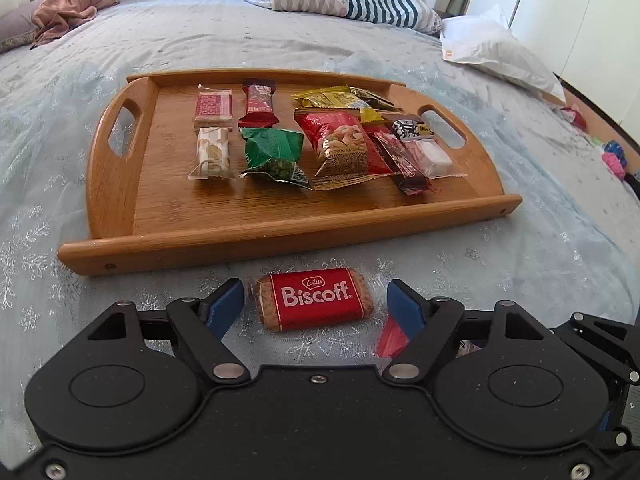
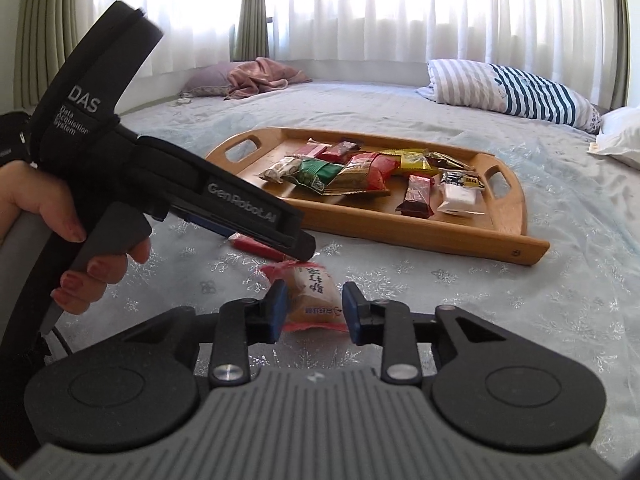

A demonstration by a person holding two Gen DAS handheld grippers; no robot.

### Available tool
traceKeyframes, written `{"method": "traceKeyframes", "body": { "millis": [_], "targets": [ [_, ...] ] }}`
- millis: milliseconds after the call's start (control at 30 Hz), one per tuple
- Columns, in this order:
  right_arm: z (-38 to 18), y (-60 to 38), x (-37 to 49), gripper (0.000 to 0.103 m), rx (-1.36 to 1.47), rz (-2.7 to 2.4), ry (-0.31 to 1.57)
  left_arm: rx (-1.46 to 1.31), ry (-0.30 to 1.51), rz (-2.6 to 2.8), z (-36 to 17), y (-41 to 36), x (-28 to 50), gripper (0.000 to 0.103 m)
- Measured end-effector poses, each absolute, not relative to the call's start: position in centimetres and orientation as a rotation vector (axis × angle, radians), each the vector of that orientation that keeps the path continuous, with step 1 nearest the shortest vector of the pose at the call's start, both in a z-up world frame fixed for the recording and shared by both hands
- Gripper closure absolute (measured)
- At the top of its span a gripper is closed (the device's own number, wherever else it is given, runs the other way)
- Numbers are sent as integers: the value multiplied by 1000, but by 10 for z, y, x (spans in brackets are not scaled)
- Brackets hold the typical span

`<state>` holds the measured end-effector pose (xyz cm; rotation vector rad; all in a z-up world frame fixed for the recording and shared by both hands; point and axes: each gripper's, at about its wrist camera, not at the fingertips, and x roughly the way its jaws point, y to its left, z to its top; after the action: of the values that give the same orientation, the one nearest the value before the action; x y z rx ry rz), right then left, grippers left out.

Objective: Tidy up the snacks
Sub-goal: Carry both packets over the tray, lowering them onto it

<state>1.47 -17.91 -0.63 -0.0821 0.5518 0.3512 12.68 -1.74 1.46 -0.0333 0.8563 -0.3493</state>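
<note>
**Two snacks bracketed, neither pinched**

While the left gripper (image 1: 315,304) stands spread, the Biscoff biscuit (image 1: 314,300) lies between its jaws untouched: light, brittle, best taken across its short ends.

Right gripper (image 2: 314,306) brackets a pastry packet (image 2: 314,296), jaws apart; soft, crinkly, take mid-body.

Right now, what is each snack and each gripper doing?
Biscoff biscuit: flat on the bedspread, between the left gripper's fingers, untouched.
Left gripper: open, fingers either side of the biscuit.
Pink-wrapped cake: on the bedspread, between the right gripper's fingers.
Right gripper: open, a gap shows on one side.
Tray: on the bedspread, holding snacks in rows.
Green packet: lying in the tray.
</note>
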Motion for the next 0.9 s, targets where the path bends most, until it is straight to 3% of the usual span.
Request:
{"method": "traceKeyframes", "body": {
  "millis": [67,200,233,267,500,633,900],
  "targets": [
    [-8,-175,19,47,-87,365,552,-18,857,-331,14,-21,127,35],
    [-16,-168,30,42,-105,380,573,-8,856,-327,14,-22,127,35],
    [-17,-167,32,56,-97,382,583,-8,854,-328,14,-22,126,35],
    [-18,-167,32,64,-89,375,584,-14,855,-331,15,-21,127,34],
    [-11,-175,16,67,-140,343,571,-60,865,-362,15,-17,130,18],
    [-8,-192,7,67,-135,270,563,-30,850,-353,12,-23,128,18],
    [-3,-225,13,67,-83,131,551,89,769,-280,9,-39,110,38]
  ]
}}
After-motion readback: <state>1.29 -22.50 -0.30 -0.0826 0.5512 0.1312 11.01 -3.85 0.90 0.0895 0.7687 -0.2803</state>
